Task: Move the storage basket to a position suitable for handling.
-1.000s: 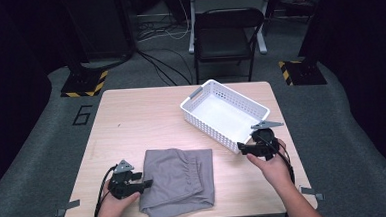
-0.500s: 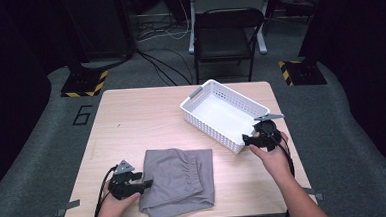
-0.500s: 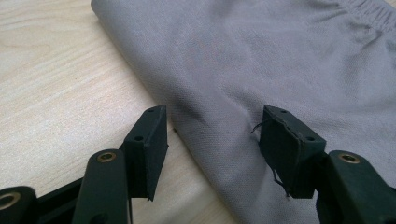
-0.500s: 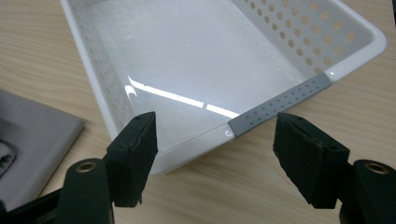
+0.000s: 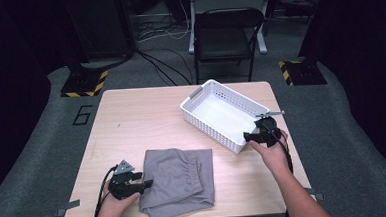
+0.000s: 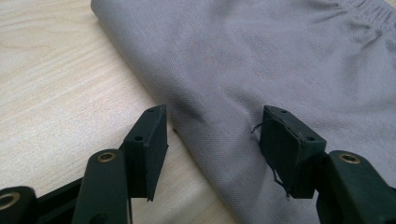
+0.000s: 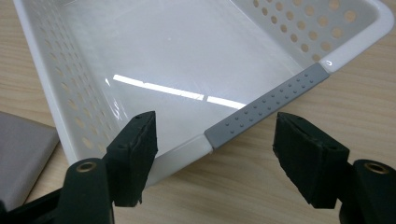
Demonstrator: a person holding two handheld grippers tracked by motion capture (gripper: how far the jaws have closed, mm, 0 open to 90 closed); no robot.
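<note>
A light wood-grain worktop [image 5: 146,116] stands on grey carpet in a dark room. Taking the white perforated basket [image 5: 215,100] as the landmark: it sits slanted on the far right part of the worktop, empty, with a grey grip strip [image 7: 266,105] on its near end rim. The right tool [image 5: 260,133] is at that near end, its jaws apart with the grip strip between them, neither pad touching it. Near-left of the basket, by the worktop's front edge, lies the folded grey garment [image 5: 179,179]. The left tool [image 5: 135,183] is at the garment's left fold, jaws apart astride the edge, not pinching the cloth. Beyond the basket, off the worktop, stands a black folding chair [image 5: 227,36], with cables [image 5: 163,65] on the carpet and yellow-black striped bases [image 5: 85,83] to both sides.
</note>
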